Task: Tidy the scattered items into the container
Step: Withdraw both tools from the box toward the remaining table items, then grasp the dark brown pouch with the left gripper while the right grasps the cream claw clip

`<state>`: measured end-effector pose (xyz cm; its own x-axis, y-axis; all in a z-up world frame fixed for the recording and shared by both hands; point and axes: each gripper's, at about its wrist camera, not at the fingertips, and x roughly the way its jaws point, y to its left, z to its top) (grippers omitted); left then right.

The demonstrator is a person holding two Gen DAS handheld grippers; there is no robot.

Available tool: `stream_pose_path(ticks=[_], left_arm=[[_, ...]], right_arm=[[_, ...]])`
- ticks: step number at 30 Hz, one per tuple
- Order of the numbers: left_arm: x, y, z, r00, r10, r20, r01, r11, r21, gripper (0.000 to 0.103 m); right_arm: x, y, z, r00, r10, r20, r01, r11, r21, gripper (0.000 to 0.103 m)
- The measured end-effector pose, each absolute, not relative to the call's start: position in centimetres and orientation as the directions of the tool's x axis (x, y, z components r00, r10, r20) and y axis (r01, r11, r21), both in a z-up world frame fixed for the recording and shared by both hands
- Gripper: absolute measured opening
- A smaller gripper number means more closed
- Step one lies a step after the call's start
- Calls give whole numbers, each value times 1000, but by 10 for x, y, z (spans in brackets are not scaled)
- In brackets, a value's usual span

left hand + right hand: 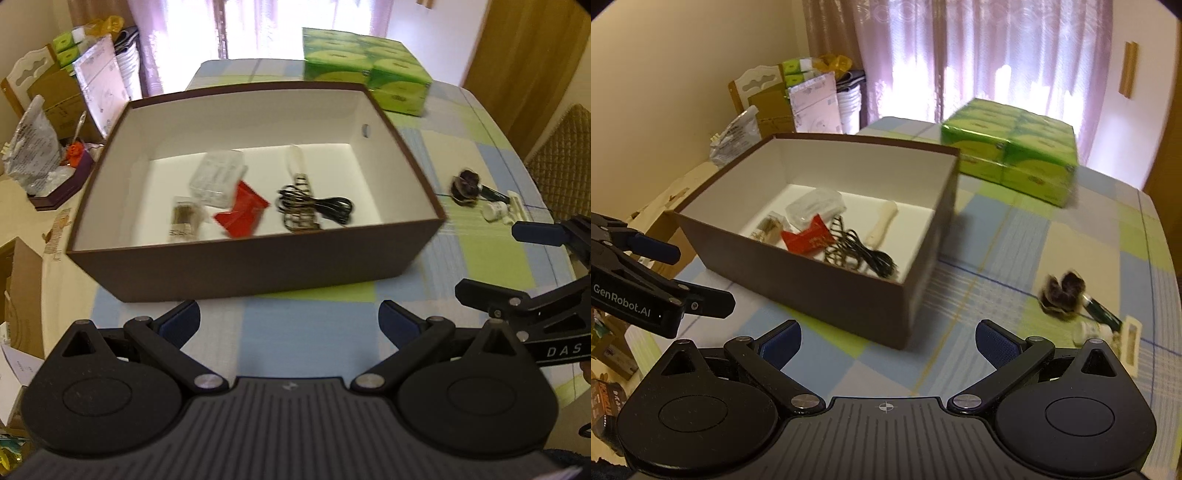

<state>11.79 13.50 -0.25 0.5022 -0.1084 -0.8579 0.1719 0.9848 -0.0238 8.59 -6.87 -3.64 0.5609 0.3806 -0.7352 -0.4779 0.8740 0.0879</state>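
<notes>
A brown open-topped cardboard box with a white inside (255, 266) (827, 291) stands on the desk (306, 332) (1015, 236), which wears a blue, green and cream checked cloth. On the box floor lie a clear plastic case (218, 177) (816, 206), a red foil packet (242, 210) (809, 240), a coiled black cable (321, 205) (866, 254) over a dark wire piece, a cream handle (295, 158) (882, 221) and a small clear packet of brownish bits (183, 218) (768, 229). Outside it, near the desk's right edge, sit a dark furry hair tie (467, 184) (1063, 291), a dark green tube (493, 192) (1102, 314), a small white jar (493, 212) (1084, 330) and a flat cream packet (517, 203) (1130, 339), close together. A green wrapped multipack of tissue packs (364, 70) (1012, 155) rests at the far edge, behind the box. The left gripper (290, 321) (701, 280) hovers before the box's near wall, fingers (181, 321) spread wide and empty. The right gripper (886, 339) (495, 262) hangs at the box's near right corner, fingers (997, 343) also spread, holding nothing
</notes>
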Motion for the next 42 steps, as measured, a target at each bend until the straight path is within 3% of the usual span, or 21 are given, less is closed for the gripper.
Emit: stream_pose_path(ticks=[10,27,42], left_arm=[[109,73,-9,479,-179,-859,255,965,-58,101],[130,-53,-24,426,-335,-841,497,863,-92,97],[209,-99,-40,415,-303,-858,554,832,-26,88]], right_arm=[[77,-124,-37,578,330,-747,-405,910,89,103],[76,-252,-32,652,151,-743,-102,989,111,103],[139,-282,-61,658,97,-747,-24,994,108,103]])
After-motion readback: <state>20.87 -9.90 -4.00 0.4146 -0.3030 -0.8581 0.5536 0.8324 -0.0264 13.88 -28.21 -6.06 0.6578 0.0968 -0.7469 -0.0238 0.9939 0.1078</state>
